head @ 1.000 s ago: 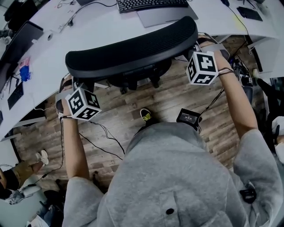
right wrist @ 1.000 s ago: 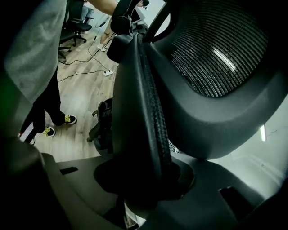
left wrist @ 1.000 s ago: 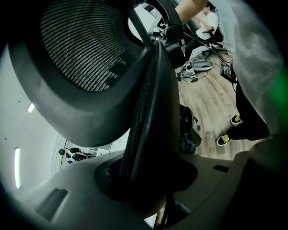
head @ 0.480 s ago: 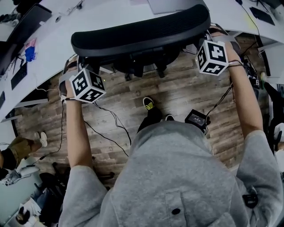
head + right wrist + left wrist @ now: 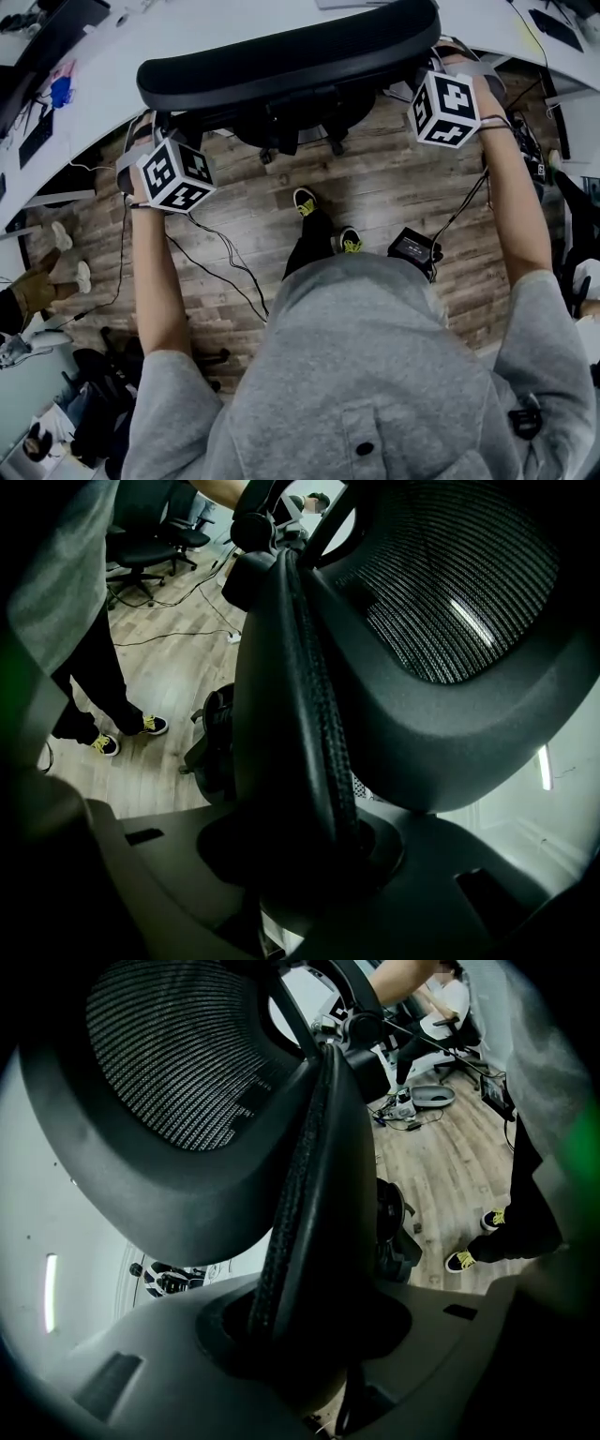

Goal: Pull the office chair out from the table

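Since a second ago, the keyboard and laptop have slipped out of the top of the head view and a second shoe has come into sight, while both claws grip a black mesh-backed office chair (image 5: 281,66) beside a curved white worktop (image 5: 103,75).
Left claw (image 5: 305,1330) is closed on the left side edge of the chair's backrest, and right claw (image 5: 300,850) is closed on the right side edge, the padded rim running straight down between each pair of jaws. Seen from above, the backrest's top lies across the worktop's near edge, with the chair's dark base over the brown wood-plank floor (image 5: 394,197). A person in a grey hooded top (image 5: 375,375) stands behind the chair, arms stretched forward, black shoes with yellow laces (image 5: 305,202) on the floor.
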Tool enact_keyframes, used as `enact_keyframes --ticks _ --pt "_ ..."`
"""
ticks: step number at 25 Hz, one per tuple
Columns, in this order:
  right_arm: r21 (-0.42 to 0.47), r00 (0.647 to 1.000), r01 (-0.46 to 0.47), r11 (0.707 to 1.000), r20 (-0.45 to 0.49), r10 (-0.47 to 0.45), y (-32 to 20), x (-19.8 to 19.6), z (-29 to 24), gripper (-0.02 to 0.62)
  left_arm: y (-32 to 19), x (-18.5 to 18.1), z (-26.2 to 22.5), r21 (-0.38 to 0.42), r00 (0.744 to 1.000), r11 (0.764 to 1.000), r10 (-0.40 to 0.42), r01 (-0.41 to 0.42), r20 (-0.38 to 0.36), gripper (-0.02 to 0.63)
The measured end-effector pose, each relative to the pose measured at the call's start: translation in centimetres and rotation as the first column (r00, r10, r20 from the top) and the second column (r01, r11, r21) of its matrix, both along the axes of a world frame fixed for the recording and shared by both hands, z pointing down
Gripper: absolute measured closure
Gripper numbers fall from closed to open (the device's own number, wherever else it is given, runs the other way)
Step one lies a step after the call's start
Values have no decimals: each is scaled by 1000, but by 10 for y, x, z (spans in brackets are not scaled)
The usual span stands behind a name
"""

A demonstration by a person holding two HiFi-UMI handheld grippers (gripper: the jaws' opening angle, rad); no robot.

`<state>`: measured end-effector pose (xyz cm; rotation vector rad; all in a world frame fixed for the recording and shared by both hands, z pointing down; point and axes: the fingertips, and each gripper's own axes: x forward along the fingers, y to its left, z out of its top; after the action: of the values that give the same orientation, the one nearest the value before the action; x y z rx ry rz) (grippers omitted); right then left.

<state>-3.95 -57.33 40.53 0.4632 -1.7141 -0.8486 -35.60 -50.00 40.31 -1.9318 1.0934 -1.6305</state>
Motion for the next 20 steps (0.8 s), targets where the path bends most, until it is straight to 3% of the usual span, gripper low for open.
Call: enact_keyframes --ticks 20 --pt "-5 998 69 998 -3 -69 61 10 3 457 79 15 3 -2 998 998 -69 69 0 434"
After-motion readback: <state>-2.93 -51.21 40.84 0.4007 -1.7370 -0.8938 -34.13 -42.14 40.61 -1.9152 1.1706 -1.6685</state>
